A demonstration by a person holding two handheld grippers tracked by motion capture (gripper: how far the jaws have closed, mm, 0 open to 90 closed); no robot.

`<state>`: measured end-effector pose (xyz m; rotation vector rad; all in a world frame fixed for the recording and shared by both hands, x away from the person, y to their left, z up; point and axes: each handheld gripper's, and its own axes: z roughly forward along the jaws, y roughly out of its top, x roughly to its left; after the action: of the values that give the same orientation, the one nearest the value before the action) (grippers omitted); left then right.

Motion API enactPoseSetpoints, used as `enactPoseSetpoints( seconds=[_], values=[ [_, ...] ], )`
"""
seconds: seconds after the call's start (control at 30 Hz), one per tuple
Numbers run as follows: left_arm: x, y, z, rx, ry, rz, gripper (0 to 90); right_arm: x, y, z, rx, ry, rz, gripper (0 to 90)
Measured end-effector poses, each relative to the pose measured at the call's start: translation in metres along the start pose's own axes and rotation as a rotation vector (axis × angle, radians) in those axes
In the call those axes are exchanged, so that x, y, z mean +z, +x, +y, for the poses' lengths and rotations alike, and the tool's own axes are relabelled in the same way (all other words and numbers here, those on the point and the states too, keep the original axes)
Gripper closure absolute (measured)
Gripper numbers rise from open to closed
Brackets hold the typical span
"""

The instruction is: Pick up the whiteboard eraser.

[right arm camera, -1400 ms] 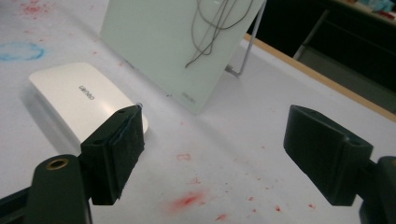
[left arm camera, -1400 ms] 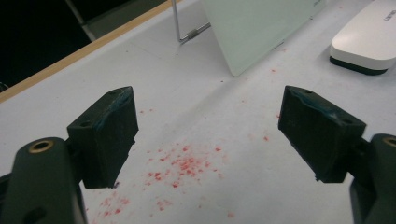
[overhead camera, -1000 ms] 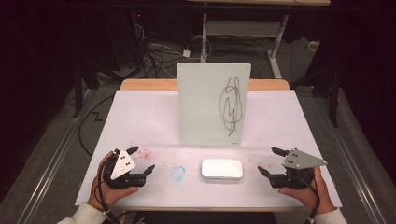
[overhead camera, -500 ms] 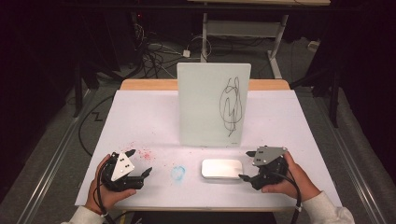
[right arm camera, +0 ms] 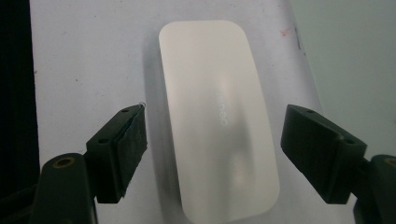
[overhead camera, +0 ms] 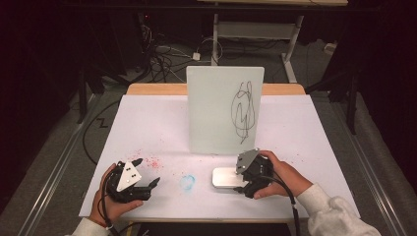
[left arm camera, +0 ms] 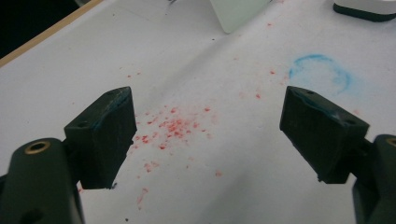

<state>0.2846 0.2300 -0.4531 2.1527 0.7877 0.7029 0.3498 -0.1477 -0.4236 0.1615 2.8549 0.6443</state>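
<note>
A white rounded eraser lies flat on the white table cover, in front of an upright whiteboard that bears a black scribble. My right gripper is open, its two jaws on either side of the eraser's near end without touching it. At the table's front left my left gripper is open and holds nothing. Below it are red specks and a blue ring mark.
The blue ring mark and red specks stain the cover between the two grippers. The table's wooden far edge runs behind the whiteboard. Cables and a metal frame stand on the floor beyond.
My right gripper has moved left from the table's front right corner to the eraser and now straddles its end. The left gripper has stayed nearly still.
</note>
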Motion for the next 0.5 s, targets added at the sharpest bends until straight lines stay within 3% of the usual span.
enactPoseSetpoints(
  seconds=[0.17,0.27,0.5],
  values=[
    [0.000,-0.001,-0.001,0.007,0.008,-0.008,17.9,0.009,-0.003,0.008,-0.028,0.056,0.027,23.0],
    [0.001,-0.001,-0.001,0.007,0.012,-0.012,17.9,0.014,-0.007,0.010,-0.043,0.061,0.031,23.5],
    [0.002,-0.001,-0.001,0.012,0.017,-0.029,17.8,0.026,-0.014,0.007,-0.028,0.079,0.064,26.4]
  ],
)
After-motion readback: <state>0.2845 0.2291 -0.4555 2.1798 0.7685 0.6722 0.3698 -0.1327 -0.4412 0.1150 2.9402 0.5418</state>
